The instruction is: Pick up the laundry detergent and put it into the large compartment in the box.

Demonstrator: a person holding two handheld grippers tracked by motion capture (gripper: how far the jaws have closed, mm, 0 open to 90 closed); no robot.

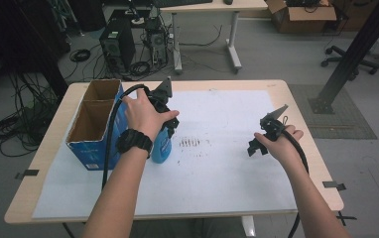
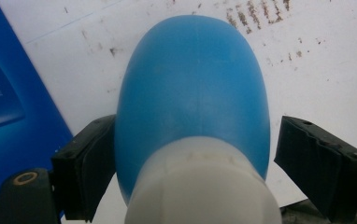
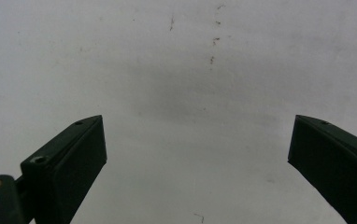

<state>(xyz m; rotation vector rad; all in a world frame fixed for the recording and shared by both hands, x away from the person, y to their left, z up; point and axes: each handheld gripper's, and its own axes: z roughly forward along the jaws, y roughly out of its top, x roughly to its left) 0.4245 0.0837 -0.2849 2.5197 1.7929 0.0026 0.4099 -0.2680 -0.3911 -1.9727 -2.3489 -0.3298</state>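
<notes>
Just beside the blue plastic bottle with a white neck, an open blue cardboard box with two compartments is seen on the white paper sheet that covers the wooden table; nothing can be made out inside the compartments. The bottle is straddled by the left gripper, one pad touching, the other apart. The right gripper is held wide open above bare paper, gripping nothing.
</notes>
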